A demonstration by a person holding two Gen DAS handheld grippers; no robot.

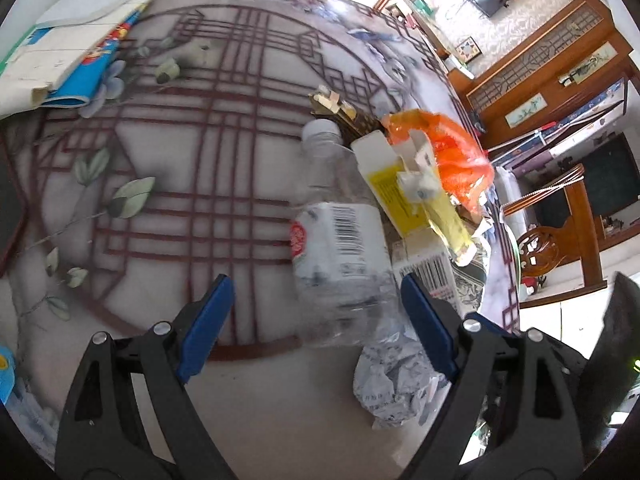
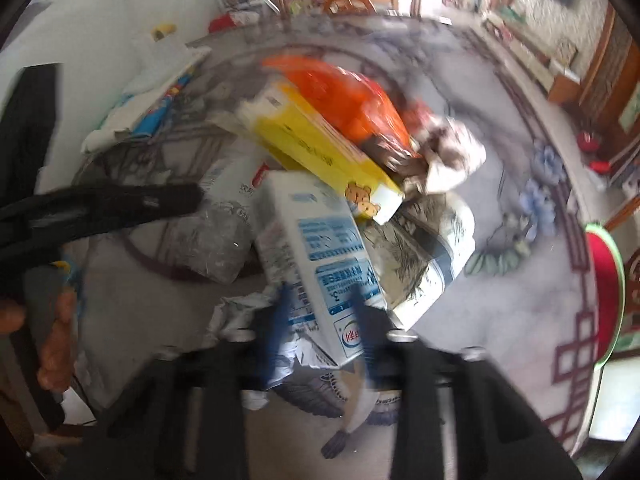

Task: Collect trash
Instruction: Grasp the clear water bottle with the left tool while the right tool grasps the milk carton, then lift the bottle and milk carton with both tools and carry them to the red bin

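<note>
Step in hand, as I judge it: pull the loose rubbish together, one item per tool. To do it well: right tool (image 2: pixel 320 316) should bite the blue-and-white carton (image 2: pixel 316 256) squarely across its near end, not just a corner, else it'll pivot & knock the pile. Left tool (image 1: pixel 316 312) should centre on the clear plastic bottle (image 1: pixel 340 240) before closing; the bottle is thin & crushed, so it prob. squashes & slips if caught off-centre.

Right tool: view is blurred, but the blue fingers sit close together against the carton's near end. I read it as clamped on the carton. Crumpled paper lies under & just beside the fingers. Beyond the carton: a yellow box (image 2: pixel 320 148) leaning across the carton's far end, then an orange plastic bag (image 2: pixel 344 96) behind that, all heaped together on the patterned surface (image 2: pixel 540 280).

Left tool: fingers wide apart, holding nothing. The bottle's base lies between them, closer to the right-hand finger; can't tell if it touches. A crumpled paper ball (image 1: pixel 396 380) sits just inside that same finger, nearer the tool. Further out: yellow box (image 1: pixel 400 188) & orange bag (image 1: pixel 452 152) past the bottle, on the tool's right. Books & papers (image 1: pixel 72 48) lie well apart, far left.
</note>
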